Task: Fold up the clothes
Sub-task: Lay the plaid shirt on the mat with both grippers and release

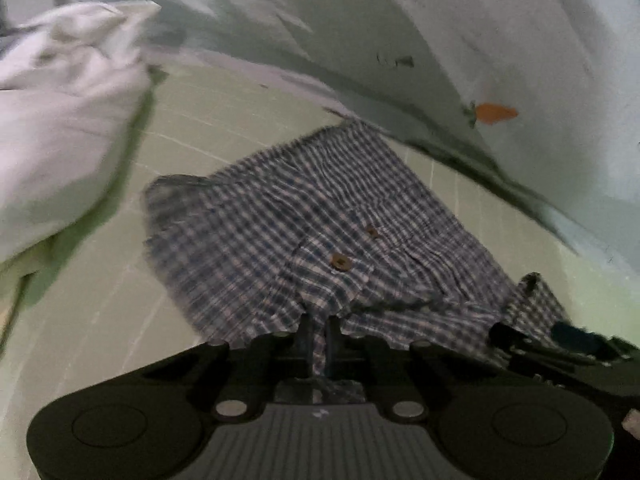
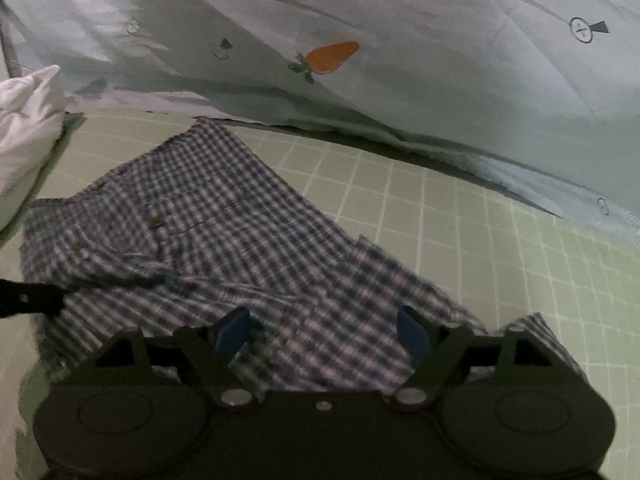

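Note:
A blue and white checked garment with brown buttons [image 1: 304,216] lies on a pale green gridded sheet; it also shows in the right wrist view [image 2: 224,232]. My left gripper [image 1: 319,334] is shut on the near edge of the checked garment, cloth pinched between its fingers. My right gripper [image 2: 326,334] is open, its blue pads [image 2: 234,330] spread just above the garment's near part. The left gripper's finger [image 2: 28,298] shows at the left edge of the right wrist view, on the cloth. The right gripper [image 1: 560,344] shows at the lower right of the left wrist view.
A white pillow [image 1: 60,120] lies at the left, also in the right wrist view [image 2: 28,120]. A pale blue quilt with carrot prints [image 2: 400,60] is bunched along the far side. The green gridded sheet [image 2: 480,240] lies bare at the right.

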### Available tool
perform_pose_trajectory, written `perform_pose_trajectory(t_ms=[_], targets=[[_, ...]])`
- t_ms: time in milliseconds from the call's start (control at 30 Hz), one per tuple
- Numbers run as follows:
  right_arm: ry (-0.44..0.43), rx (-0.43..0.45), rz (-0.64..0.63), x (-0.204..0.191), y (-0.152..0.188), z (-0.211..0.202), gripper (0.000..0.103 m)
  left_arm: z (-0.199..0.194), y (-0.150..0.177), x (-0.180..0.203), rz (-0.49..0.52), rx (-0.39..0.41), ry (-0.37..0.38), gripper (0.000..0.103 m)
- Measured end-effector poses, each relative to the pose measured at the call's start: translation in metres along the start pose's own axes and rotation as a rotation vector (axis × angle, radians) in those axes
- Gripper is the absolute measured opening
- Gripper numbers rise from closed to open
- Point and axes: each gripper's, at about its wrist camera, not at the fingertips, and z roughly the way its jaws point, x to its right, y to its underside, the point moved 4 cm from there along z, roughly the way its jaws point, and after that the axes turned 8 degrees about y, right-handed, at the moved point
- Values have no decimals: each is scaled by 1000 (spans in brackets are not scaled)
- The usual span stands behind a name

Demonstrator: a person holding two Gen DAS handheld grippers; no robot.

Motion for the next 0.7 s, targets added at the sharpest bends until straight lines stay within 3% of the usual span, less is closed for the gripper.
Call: perform_pose_trajectory(t_ms=[133,267,367,467,633,700], targets=[[-46,31,4,6,10,-32,81,-69,34,6,-19,23,-25,6],[-119,97,-2,13,26,-73,81,-120,96,18,-62,-32,-45,6],[-190,116,25,12,52,-105,83,-140,151,29,-101,-89,-36,6],[-293,115,36,2,79,-131,83,-150,198,56,-75,-141,3,6],[-433,103,-135,-44,136,-173,83,-151,241,91,3,-213,55,8],[-456,74,-183,-57,156,-178,83,-152,252,92,34,-230,33,9]])
